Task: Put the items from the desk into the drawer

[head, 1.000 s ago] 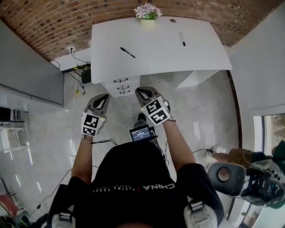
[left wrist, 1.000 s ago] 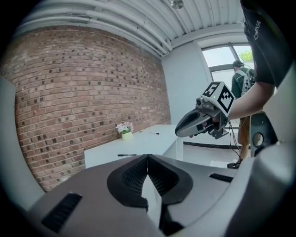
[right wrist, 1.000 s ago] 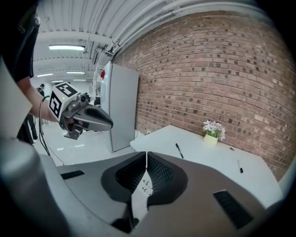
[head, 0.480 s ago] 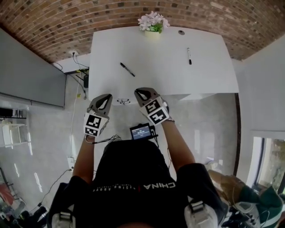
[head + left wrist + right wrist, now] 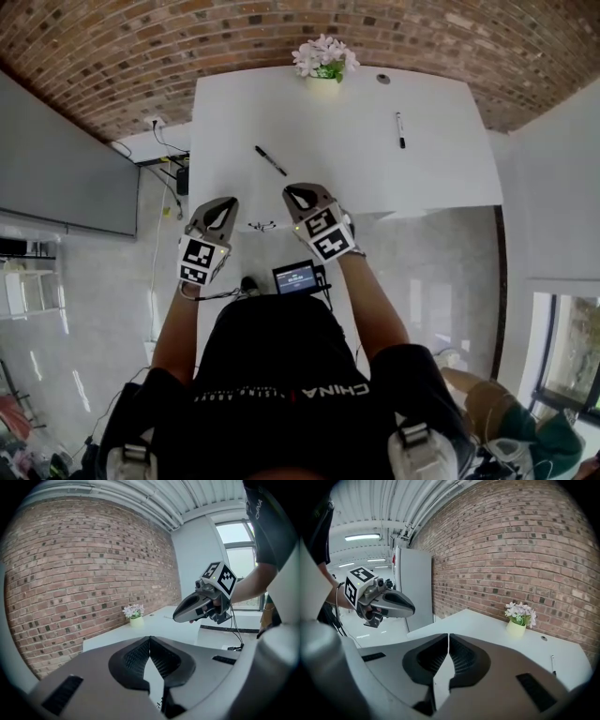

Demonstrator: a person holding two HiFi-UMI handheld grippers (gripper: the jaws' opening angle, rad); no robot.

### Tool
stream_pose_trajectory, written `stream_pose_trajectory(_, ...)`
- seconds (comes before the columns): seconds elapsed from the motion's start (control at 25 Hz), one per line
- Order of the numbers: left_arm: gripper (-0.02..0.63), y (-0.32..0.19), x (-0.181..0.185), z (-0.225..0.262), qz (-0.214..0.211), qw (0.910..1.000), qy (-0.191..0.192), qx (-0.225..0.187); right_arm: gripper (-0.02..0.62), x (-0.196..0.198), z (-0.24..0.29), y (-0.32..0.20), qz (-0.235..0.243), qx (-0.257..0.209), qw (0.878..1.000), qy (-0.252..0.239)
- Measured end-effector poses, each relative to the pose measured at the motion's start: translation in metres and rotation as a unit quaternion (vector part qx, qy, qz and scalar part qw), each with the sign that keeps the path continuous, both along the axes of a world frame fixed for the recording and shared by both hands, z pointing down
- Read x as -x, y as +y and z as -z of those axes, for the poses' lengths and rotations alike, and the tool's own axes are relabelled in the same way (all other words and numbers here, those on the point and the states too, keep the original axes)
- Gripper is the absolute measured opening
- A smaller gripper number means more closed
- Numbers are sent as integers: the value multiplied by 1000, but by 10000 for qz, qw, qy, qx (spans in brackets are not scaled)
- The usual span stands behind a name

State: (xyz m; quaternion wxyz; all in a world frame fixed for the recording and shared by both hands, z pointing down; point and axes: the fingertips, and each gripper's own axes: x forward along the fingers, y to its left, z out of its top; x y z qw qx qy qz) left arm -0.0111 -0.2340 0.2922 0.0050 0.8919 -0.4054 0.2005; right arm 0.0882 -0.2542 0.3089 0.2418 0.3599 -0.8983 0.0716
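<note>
Head view shows the left gripper [image 5: 223, 202] and right gripper [image 5: 292, 193] side by side at the near edge of the white desk [image 5: 347, 173]. Each gripper's own view shows its jaws pressed together with nothing between them. A black pen [image 5: 271, 160] lies just beyond the tips. A second pen [image 5: 400, 129] lies well right, and a flower pot [image 5: 324, 62] stands at the far edge. A drawer handle [image 5: 262, 225] peeks out between the grippers. Bare floor lies on either side.
</note>
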Motion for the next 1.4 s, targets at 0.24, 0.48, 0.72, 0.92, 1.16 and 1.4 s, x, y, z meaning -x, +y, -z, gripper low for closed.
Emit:
stream_pose_trajectory(0.24,11,-13,14,9,-193,9998,20,-69,17,15,8,-7,-153,-51,9999,39)
stream_pose_trajectory(0.48,12,-16,24,5,-249,9997,56,-46,17,26,6,-10,-204,-30,9998,72)
stream_pose_trajectory(0.72,12,-13,27,0,-254,9996,88,48,17,27,2,-6,-223,38,9997,108)
stream_pose_trajectory(0.92,11,-6,20,-14,-168,9997,-34,158,17,20,-6,-4,-114,158,9998,100)
stream_pose_trajectory(1.16,12,4,13,-48,-19,9987,-310,392,17,17,-25,-11,41,288,9995,124)
stream_pose_trajectory(1.4,12,0,12,-76,71,9978,-283,590,17,16,-61,-35,-5,456,9987,225)
